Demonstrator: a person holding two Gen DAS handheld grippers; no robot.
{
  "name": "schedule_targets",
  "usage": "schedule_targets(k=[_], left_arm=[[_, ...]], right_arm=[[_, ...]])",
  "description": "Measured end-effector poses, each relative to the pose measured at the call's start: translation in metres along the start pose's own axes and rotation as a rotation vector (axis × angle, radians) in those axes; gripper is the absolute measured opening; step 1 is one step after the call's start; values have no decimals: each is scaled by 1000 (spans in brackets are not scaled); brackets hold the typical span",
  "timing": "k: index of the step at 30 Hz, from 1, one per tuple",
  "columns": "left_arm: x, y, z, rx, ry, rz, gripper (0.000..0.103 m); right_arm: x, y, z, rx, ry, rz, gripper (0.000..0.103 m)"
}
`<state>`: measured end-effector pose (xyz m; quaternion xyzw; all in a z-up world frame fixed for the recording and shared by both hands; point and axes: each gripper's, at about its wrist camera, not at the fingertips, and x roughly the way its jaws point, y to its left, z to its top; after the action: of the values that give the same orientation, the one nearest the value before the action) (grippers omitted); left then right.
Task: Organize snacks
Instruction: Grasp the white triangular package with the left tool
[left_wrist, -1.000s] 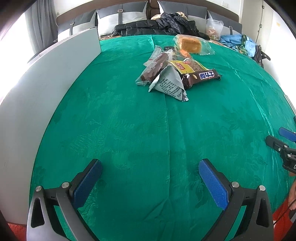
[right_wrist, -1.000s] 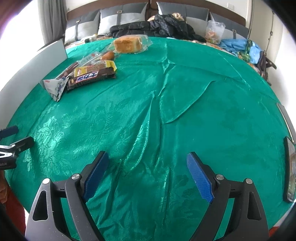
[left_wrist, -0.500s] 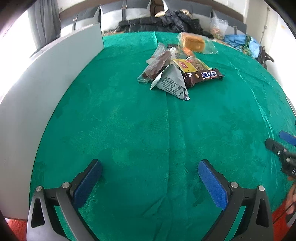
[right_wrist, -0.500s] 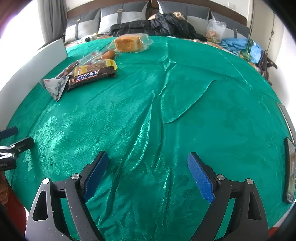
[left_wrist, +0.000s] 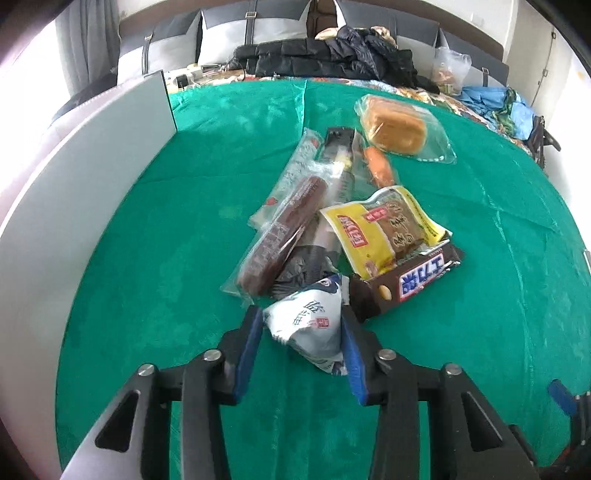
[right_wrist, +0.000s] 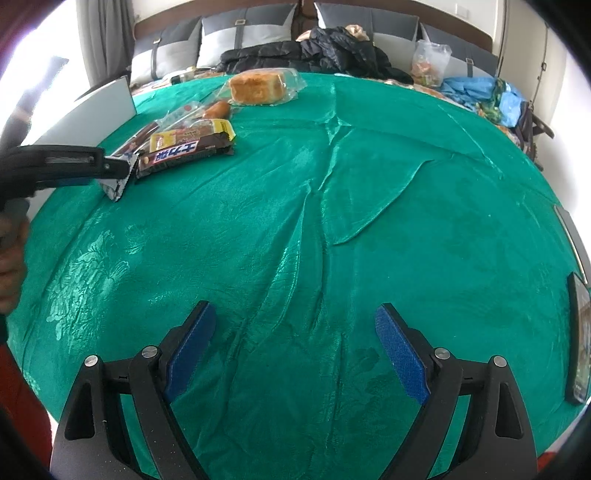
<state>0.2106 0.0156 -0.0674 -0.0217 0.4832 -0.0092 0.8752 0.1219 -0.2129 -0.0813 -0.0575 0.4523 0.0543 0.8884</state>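
A pile of snacks lies on the green tablecloth (left_wrist: 155, 266). My left gripper (left_wrist: 301, 332) is shut on a white and blue snack packet (left_wrist: 308, 325) at the near edge of the pile. Behind it lie a brown chocolate bar (left_wrist: 410, 284), a yellow packet (left_wrist: 384, 232), a long dark sausage in clear wrap (left_wrist: 280, 236), an orange sausage (left_wrist: 380, 168) and a wrapped bread loaf (left_wrist: 395, 127). My right gripper (right_wrist: 295, 343) is open and empty over bare cloth, far right of the pile (right_wrist: 184, 144). The left gripper shows in the right wrist view (right_wrist: 110, 170) at the left edge.
A white board (left_wrist: 74, 206) stands along the table's left side. Dark jackets (left_wrist: 332, 59) and bags lie on the sofa behind the table. A phone or tablet (right_wrist: 578, 339) lies at the table's right edge. The cloth has folds in the middle (right_wrist: 332, 177).
My left gripper has moved forward to the pile and shut on the white and blue packet. The right gripper has hardly moved.
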Motion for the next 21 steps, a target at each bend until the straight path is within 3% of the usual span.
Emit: schedule_targets(k=[3, 9, 14, 17, 19, 21], left_arm=[[-11, 8, -13, 2, -8, -25, 39], [-56, 39, -70, -11, 8, -61, 39], [-73, 52, -100, -5, -18, -39, 41], [-66, 54, -102, -13, -15, -29, 56], [-58, 53, -103, -8, -7, -7, 75], [-51, 51, -105, 7, -4, 18, 77]], right_arm=[[0, 0, 0, 0, 1, 0, 91], [0, 1, 0, -1, 2, -1, 91], [0, 1, 0, 4, 1, -5, 92], [-1, 2, -1, 7, -2, -7, 92], [-1, 2, -1, 5, -6, -7, 92], [-1, 2, -2, 4, -9, -6, 92]])
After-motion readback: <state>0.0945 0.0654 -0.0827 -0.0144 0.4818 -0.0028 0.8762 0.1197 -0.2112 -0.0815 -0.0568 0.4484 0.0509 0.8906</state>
